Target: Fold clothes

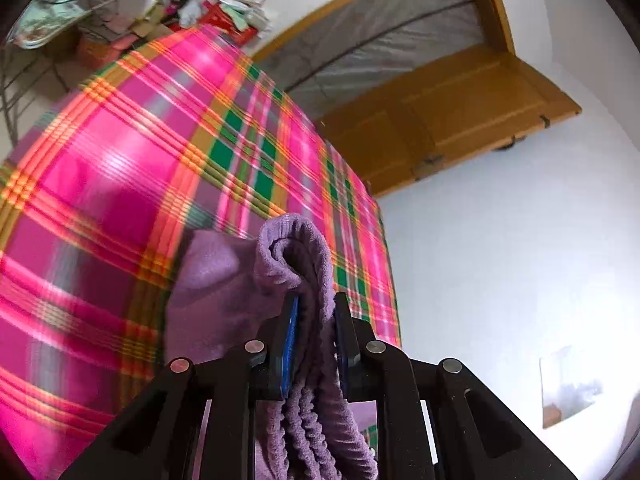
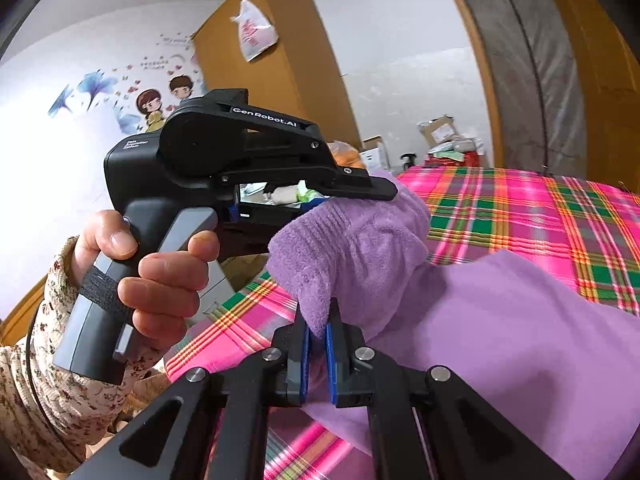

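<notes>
The left gripper [image 1: 314,320] is clamped on a bunched fold of the purple fleece garment [image 1: 296,256]; the right gripper [image 2: 318,332] pinches another edge of the same garment [image 2: 480,320] between its blue pads [image 2: 330,356]; the cloth is lifted at both grips, its far part lying on the bed's pink plaid sheet [image 2: 540,208]; a hand [image 2: 160,276] holds the left gripper's handle; a wooden wardrobe [image 2: 276,64] stands behind.
</notes>
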The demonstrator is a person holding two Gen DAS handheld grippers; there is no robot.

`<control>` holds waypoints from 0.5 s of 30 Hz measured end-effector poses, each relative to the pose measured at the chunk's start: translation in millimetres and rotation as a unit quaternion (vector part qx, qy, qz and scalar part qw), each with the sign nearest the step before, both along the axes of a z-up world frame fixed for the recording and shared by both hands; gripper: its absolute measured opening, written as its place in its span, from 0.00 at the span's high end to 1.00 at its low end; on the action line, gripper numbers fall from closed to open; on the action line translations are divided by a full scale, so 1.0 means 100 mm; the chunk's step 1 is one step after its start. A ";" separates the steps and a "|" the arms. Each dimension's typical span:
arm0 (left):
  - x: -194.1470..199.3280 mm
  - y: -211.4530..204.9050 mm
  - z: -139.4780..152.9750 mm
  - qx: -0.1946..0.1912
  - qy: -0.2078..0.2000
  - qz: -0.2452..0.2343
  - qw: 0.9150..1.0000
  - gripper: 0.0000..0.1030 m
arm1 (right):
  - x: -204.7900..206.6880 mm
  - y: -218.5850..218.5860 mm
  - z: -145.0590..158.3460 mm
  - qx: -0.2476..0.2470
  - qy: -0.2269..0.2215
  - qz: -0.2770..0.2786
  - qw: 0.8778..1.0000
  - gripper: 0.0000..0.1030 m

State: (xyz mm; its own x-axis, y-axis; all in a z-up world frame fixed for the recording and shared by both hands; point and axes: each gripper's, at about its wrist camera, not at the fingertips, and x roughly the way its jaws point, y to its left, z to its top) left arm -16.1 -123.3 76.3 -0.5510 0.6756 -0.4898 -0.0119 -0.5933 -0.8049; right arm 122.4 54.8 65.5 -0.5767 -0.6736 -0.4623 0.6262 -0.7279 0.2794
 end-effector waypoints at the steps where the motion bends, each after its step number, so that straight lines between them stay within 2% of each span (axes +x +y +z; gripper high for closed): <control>1: -0.02 0.08 -0.01 0.001 -0.002 -0.006 1.000 0.83 | 0.01 0.06 0.00 -0.002 -0.001 -0.005 1.000 0.93; 15: -0.37 0.99 -0.23 0.006 -0.033 -0.081 0.996 0.83 | 0.06 0.86 -0.12 -0.020 -0.029 -0.083 0.996 0.93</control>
